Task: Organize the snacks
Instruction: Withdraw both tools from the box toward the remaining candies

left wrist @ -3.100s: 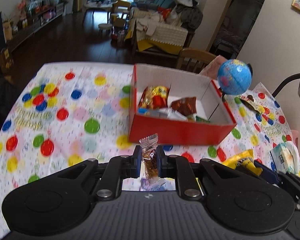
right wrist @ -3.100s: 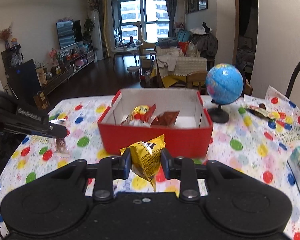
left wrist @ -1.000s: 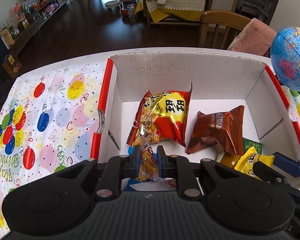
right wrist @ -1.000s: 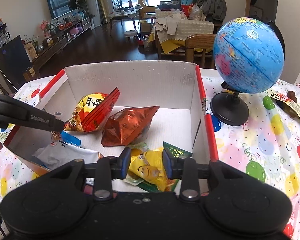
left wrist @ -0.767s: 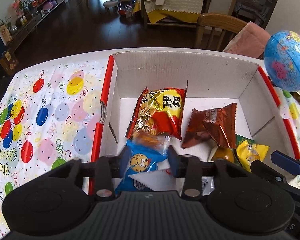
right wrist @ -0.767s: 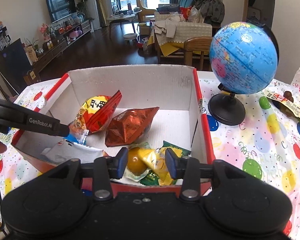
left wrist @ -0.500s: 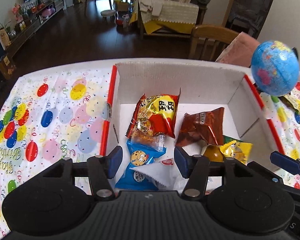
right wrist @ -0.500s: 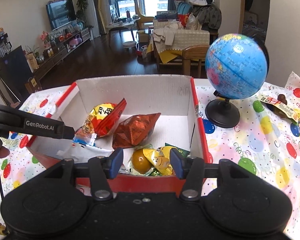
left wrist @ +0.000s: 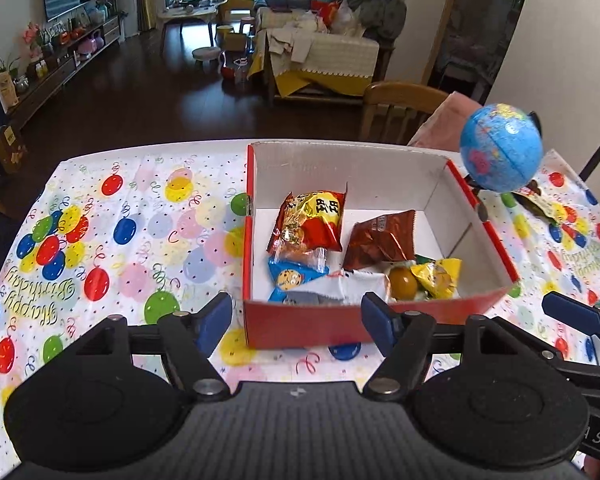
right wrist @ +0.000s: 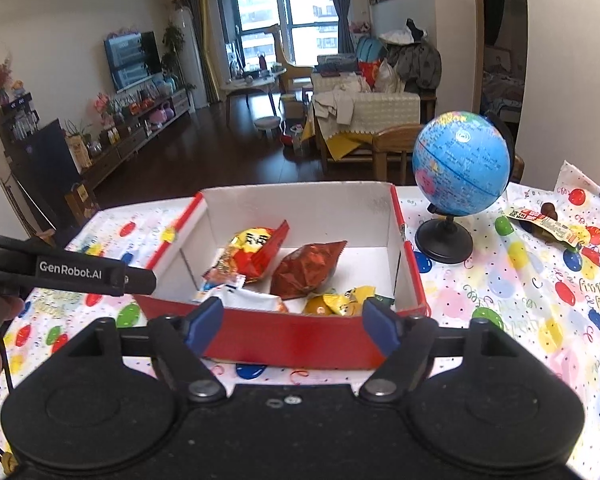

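Both jaws have just been opening and stand wide, empty, before the red box (left wrist: 380,326); the snacks (left wrist: 308,220) lie inside it.

We read "GenRobot.AI" in white letters on the black arm of the left gripper (right wrist: 138,280), just left of the red box (right wrist: 292,338). On the tablecloth (left wrist: 140,240) left of that box, "Happy Birthday" runs upside down; the packet lettering inside stays unreadable to us.
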{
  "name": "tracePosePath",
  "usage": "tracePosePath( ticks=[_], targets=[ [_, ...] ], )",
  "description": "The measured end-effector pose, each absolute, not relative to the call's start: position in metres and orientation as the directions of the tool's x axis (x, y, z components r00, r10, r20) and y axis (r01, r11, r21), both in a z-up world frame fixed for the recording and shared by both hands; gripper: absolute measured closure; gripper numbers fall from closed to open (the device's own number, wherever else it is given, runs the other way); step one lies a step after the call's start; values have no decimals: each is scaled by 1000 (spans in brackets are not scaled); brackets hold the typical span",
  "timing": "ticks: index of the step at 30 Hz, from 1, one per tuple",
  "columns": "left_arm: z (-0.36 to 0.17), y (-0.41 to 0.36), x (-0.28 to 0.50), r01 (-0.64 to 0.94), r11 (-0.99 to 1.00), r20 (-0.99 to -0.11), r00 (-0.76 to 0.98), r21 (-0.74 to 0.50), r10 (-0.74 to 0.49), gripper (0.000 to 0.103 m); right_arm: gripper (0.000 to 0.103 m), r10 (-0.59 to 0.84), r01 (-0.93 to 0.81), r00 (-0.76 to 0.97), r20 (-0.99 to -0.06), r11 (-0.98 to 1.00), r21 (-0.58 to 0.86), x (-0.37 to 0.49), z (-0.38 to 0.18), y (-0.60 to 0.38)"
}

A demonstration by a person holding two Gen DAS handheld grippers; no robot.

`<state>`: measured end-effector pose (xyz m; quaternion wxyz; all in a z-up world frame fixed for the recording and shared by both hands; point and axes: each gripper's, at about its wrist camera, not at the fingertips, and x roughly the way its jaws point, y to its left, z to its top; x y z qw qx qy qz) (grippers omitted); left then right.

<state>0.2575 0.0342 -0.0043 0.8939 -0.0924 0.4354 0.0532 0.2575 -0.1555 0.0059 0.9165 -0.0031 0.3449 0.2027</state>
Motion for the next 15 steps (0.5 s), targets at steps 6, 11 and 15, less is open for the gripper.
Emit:
tracePosePath(
  ticks=[6, 11, 15],
  targets=[
    [8, 40, 225, -151, 977, -769, 639, -148, -17, 24, 18, 382, -369, 691, -613, 916, 155, 226, 16, -155],
    [16, 45, 200, -110, 978, -754, 654, -178, -64, 20, 12, 386, -364, 703, -598, 917, 164, 199, 20, -155],
    [18, 51, 181, -96, 974, -745, 660, -207, -93, 16, 11, 395, -370, 705, -589, 913, 171, 178, 24, -153]
  ],
)
